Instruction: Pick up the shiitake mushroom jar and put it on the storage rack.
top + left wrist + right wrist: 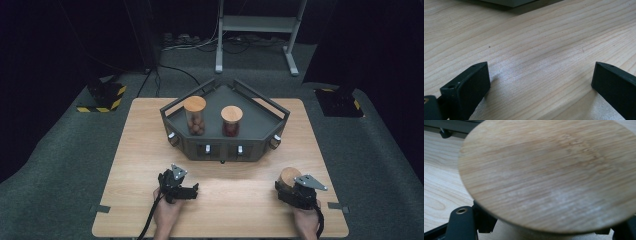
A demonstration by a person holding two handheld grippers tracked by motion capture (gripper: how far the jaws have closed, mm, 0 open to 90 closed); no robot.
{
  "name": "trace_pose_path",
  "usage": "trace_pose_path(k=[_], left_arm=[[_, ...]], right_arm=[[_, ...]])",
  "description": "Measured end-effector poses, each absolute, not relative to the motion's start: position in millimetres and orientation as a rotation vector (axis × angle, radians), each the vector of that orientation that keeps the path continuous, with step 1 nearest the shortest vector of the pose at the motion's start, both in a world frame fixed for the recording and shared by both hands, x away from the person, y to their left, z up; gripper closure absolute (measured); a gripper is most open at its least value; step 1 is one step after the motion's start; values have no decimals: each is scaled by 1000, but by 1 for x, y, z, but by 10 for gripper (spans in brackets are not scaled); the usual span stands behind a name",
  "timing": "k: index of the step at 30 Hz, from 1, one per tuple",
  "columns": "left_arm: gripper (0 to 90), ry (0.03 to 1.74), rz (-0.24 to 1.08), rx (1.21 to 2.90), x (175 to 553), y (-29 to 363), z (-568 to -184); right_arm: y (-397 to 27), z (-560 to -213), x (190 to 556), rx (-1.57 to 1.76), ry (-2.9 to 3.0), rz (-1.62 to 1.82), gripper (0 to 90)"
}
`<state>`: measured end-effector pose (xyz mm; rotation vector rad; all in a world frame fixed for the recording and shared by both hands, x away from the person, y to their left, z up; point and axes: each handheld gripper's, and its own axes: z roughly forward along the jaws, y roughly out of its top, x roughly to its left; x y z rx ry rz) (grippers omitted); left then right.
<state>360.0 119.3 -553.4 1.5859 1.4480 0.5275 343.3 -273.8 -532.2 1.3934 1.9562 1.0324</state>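
the high view is looking forward and down over the whole pale wooden table (150, 150). each gripper view is sitting low and close, facing along its jaws; all three are sharing that tabletop (536, 50).

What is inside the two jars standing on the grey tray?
The taller jar holds brown rounded pieces, the shorter jar something dark red. Both wooden lids are on, so the tops of the contents are covered; what the pieces are is too small to tell. The tray carries nothing else.
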Motion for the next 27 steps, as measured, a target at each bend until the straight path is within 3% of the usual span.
trace_pose_path(k=[27], left_arm=[[20,1447,528,1589,360,120,-553]], right_arm=[[-269,-516,346,1348,2018,1085,250]])
